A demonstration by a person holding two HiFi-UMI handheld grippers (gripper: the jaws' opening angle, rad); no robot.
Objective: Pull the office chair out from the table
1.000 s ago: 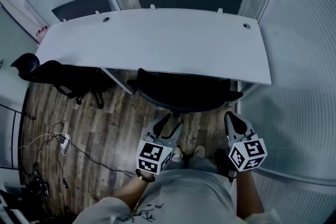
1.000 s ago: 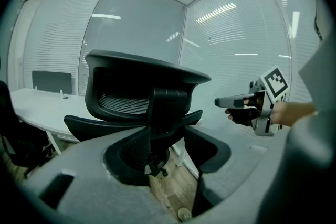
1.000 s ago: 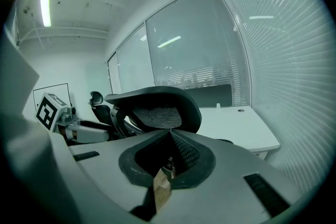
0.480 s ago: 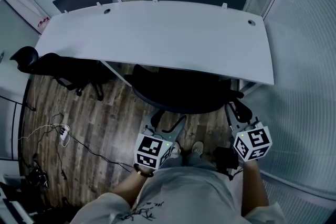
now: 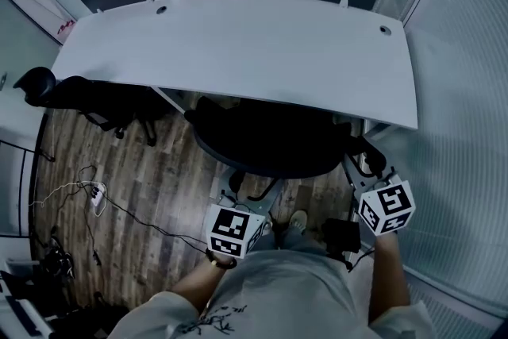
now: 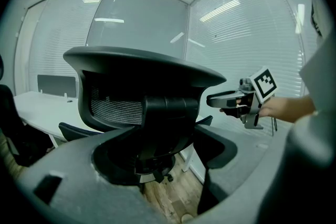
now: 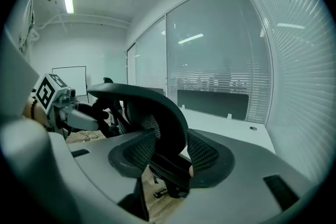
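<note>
The black office chair [image 5: 270, 143] stands tucked under the white table [image 5: 238, 52], its backrest toward me. My left gripper [image 5: 248, 185] is behind the chair's left rear. In the left gripper view its jaws stand wide open, with the backrest's centre spine [image 6: 168, 118] in front of the gap and no pad touching it. My right gripper [image 5: 361, 159] is at the chair's right rear. The right gripper view shows the backrest's curved edge [image 7: 157, 113] running between the spread jaws. Both grippers' jaws have just been opening.
A second black chair [image 5: 87, 103] sits under the table's left end. Cables and a power strip [image 5: 97, 210] lie on the wood floor at the left. Glass walls with blinds [image 5: 460, 131] close in the right side. My feet [image 5: 300, 220] stand just behind the chair.
The right gripper has moved up to the chair's right rear and its shut jaws have spread apart. The left gripper's jaws have spread wider. The chair stays under the table.
</note>
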